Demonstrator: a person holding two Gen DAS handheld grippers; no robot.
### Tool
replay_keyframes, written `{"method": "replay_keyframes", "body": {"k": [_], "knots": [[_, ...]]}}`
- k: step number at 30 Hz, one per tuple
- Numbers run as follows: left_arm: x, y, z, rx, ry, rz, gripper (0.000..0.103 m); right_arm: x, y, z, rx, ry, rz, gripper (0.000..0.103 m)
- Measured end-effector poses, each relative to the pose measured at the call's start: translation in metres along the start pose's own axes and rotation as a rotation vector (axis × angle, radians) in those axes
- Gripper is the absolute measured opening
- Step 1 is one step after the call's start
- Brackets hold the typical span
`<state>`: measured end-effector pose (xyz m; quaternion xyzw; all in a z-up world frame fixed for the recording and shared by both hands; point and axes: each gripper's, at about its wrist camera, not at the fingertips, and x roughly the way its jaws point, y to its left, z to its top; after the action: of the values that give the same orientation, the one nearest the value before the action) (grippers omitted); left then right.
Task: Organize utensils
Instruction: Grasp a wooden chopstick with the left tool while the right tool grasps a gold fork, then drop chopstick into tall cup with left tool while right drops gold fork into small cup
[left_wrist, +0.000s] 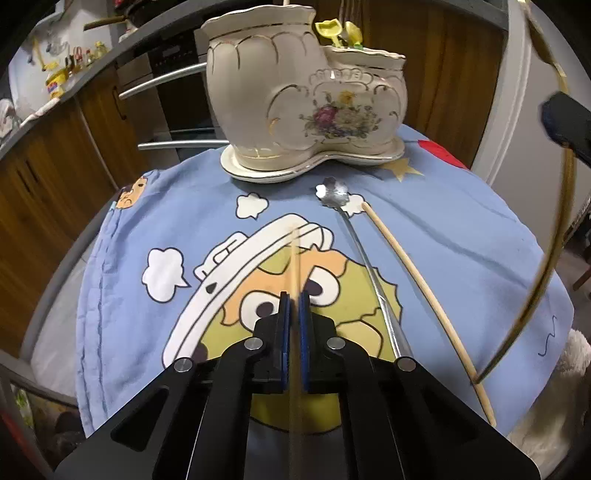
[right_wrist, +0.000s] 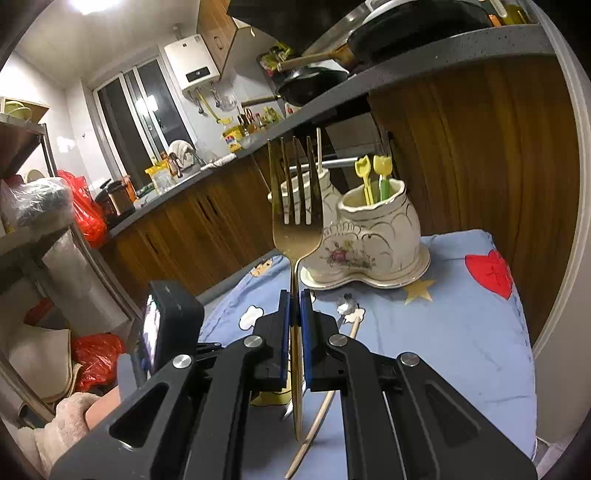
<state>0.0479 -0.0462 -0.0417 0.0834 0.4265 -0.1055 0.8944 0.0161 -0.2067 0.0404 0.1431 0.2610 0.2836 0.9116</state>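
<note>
My left gripper (left_wrist: 294, 301) is shut on a thin wooden chopstick (left_wrist: 294, 258) and holds it above the blue cartoon cloth (left_wrist: 461, 236). My right gripper (right_wrist: 294, 301) is shut on a gold fork (right_wrist: 295, 221), tines up, held in the air to the right of the table; its handle shows in the left wrist view (left_wrist: 546, 258). A cream two-pot ceramic holder (left_wrist: 306, 92) stands at the cloth's far edge, also in the right wrist view (right_wrist: 369, 236), with yellow picks (right_wrist: 373, 173) in its smaller pot. A silver flower-bowl spoon (left_wrist: 334, 192) and a second chopstick (left_wrist: 424, 295) lie on the cloth.
Wooden cabinets (left_wrist: 55, 166) and an oven with metal handles (left_wrist: 162, 81) stand behind the table. A white wall edge (left_wrist: 517, 92) rises at the right. The left gripper's camera body (right_wrist: 173, 325) sits low left in the right wrist view. Shelves with red bags (right_wrist: 85, 214) are at left.
</note>
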Motion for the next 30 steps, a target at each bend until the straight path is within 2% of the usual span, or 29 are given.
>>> {"method": "replay_keyframes", "body": {"k": [3,7,13,15,21,23,30], "knots": [[0.0,0.002,0.0,-0.008,-0.007,-0.003,0.005,-0.006,-0.003,0.002,0.005,-0.018,0.01,0.006],[-0.007,0.005,0.0,-0.025,-0.062,-0.02,0.005,-0.015,-0.011,0.007,0.014,-0.05,0.005,0.006],[-0.041,0.018,0.009,-0.06,-0.229,-0.087,0.005,-0.023,-0.014,0.017,-0.009,-0.093,-0.032,0.006],[-0.056,0.022,0.013,-0.065,-0.307,-0.13,0.005,-0.022,-0.015,0.027,-0.018,-0.112,-0.047,0.006],[-0.086,0.028,0.035,-0.073,-0.504,-0.177,0.005,-0.013,-0.013,0.062,-0.045,-0.184,-0.067,0.006],[-0.093,0.033,0.047,-0.082,-0.571,-0.172,0.005,-0.005,-0.015,0.073,-0.043,-0.205,-0.069,0.006],[-0.1,0.053,0.106,-0.143,-0.717,-0.18,0.005,0.019,-0.019,0.11,-0.059,-0.294,-0.086,0.006]]}}
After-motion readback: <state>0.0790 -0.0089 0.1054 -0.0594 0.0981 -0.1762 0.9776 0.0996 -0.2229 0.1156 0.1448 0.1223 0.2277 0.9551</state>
